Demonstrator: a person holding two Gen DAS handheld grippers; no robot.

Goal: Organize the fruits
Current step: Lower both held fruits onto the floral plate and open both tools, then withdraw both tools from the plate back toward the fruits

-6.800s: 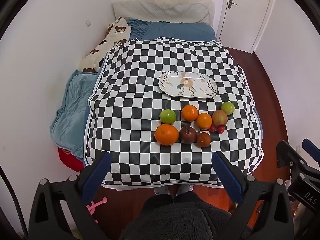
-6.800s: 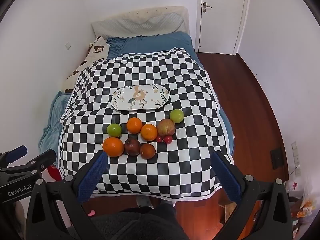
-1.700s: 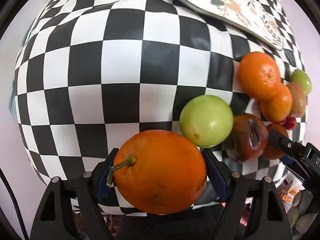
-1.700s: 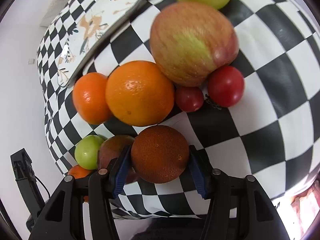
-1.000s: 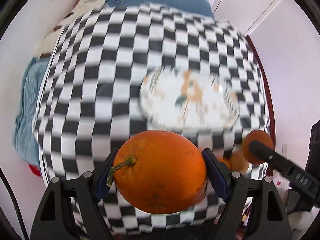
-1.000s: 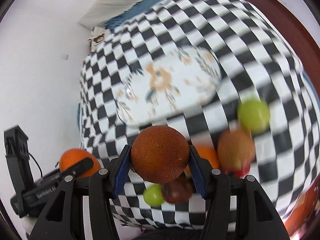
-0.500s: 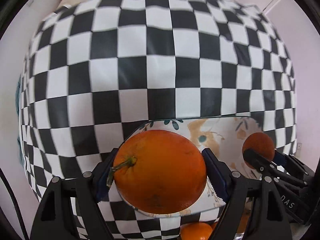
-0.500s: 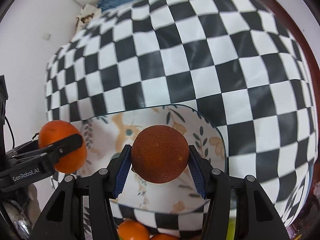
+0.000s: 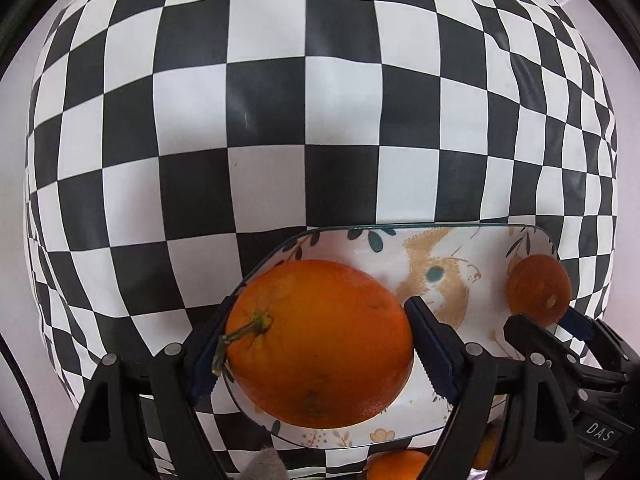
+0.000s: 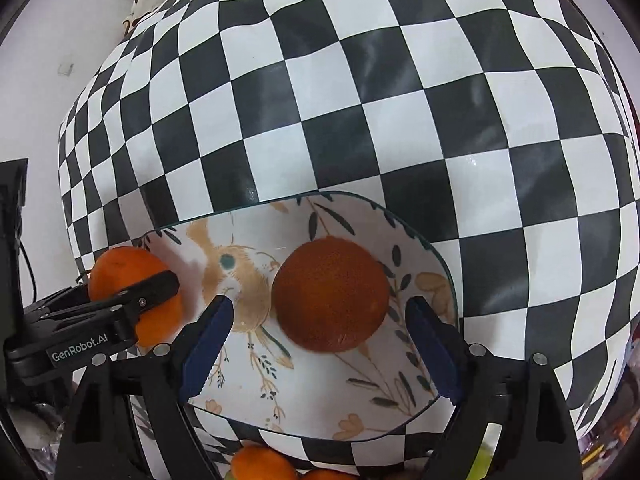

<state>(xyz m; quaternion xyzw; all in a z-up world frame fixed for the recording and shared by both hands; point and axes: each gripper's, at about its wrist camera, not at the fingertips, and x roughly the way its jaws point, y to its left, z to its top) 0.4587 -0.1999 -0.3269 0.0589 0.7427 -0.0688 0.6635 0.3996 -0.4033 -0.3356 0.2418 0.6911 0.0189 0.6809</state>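
My left gripper (image 9: 316,344) is shut on a large orange (image 9: 320,344) with a stem, held over the left end of the floral plate (image 9: 480,248). My right gripper (image 10: 320,344) is open; its blue fingers (image 10: 208,340) stand apart from the small dark orange (image 10: 330,294), which rests on the right part of the plate (image 10: 320,400). The dark orange also shows in the left wrist view (image 9: 538,290), and the large orange in the right wrist view (image 10: 132,280).
The plate lies on a black-and-white checkered cloth (image 9: 304,120) that spreads out beyond it. Other oranges (image 10: 260,464) peek out at the near edge below the plate. A white wall (image 10: 36,80) lies to the left.
Both grippers have come down over the plate. My right gripper has opened and let the small dark orange go onto the plate. My left gripper still holds the large orange.
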